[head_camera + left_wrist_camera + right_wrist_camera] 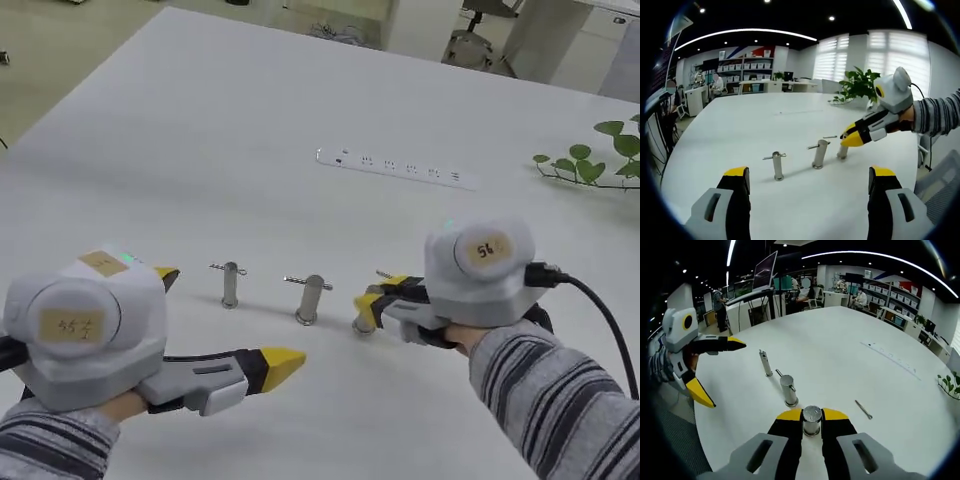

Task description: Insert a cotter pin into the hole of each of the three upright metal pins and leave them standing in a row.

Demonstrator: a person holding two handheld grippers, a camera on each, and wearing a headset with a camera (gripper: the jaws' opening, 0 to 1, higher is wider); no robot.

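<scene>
the right tool (812, 415) is closed on the end metal pin (812, 424), upright on the white surface (300, 120). a loose cotter pin (863, 409) lies near it. the middle pin (308, 298) and far pin (230, 285) stand in line, inserted cotter pins (298, 282) (226, 268) through them. the left tool (808, 173) is wide, empty.

On the table (250, 130), the middle pin (308, 300) is standing in a row. The left pin (230, 286) is standing to its left. The right pin (842, 152) is standing to its right, held between the jaws of the right gripper (812, 415). The middle cotter pin (298, 281) is sitting through the middle pin's top, and the left cotter pin (226, 268) is sitting through the left pin's top. The loose cotter pin (863, 409) is lying behind and right of the middle pin. The power strip (397, 168) is lying well behind it. The left gripper (225, 317) is hovering before it and to its left, jaws spread.
</scene>
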